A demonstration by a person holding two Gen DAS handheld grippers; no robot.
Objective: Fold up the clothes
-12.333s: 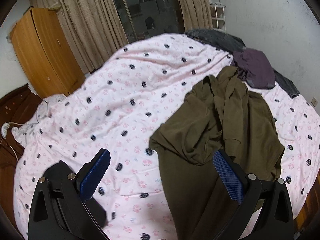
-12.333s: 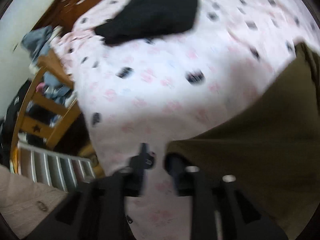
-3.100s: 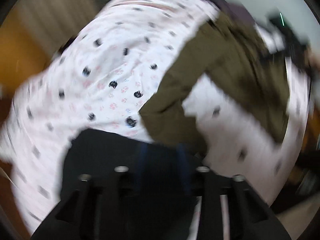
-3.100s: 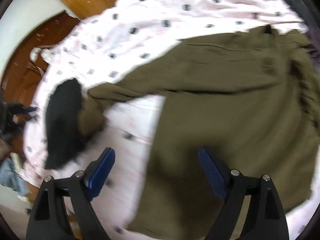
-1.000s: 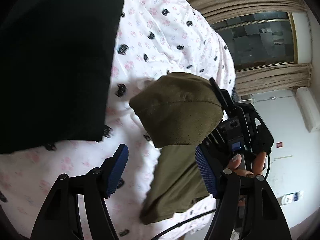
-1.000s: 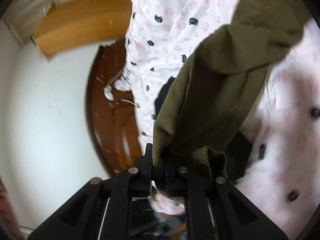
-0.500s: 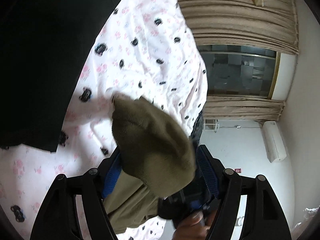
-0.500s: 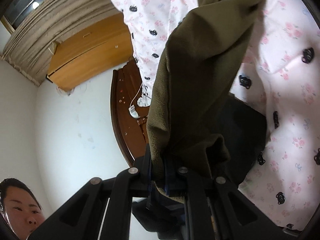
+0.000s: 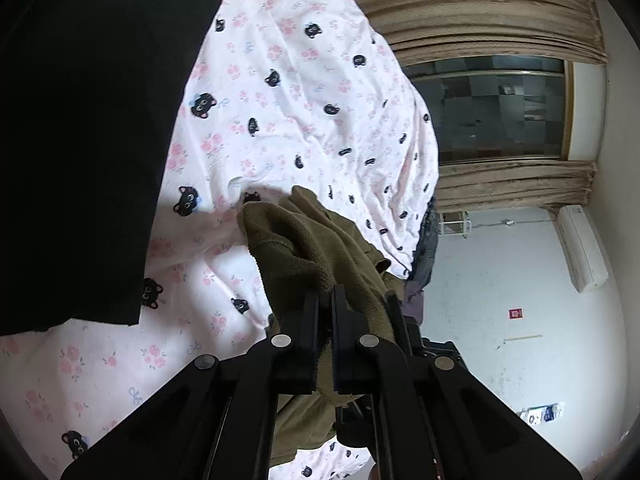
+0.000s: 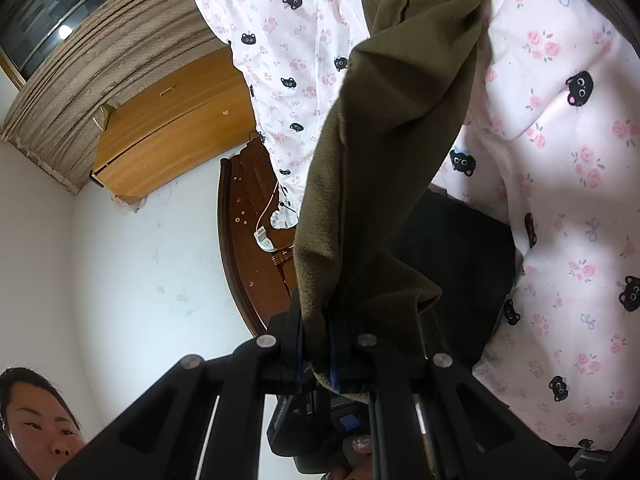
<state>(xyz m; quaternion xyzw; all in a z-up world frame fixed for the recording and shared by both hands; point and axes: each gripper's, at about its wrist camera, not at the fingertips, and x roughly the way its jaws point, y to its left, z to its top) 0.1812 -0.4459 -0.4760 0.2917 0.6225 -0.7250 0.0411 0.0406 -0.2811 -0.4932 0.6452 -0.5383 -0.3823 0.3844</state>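
Both tongs pinching one olive fleece garment (image 9: 316, 252). Left gripper (image 9: 325, 312), low centre of its frame, pressed together on a bunched fold; fleece heaped just above the tips, trailing down and behind the jaws toward the bottom of the frame. Right gripper (image 10: 318, 334), low centre of its frame, clamped on another edge of the same olive fleece garment (image 10: 384, 152); long axis running from the tips up to the top right of the frame, stretched as a twisted band. Behind it, pink cat-print bedsheet (image 10: 560, 168) (image 9: 304, 92). Black garment (image 9: 88, 128) lying across upper left of left view, on the sheet. Beige curtains (image 9: 480, 12) at upper right.
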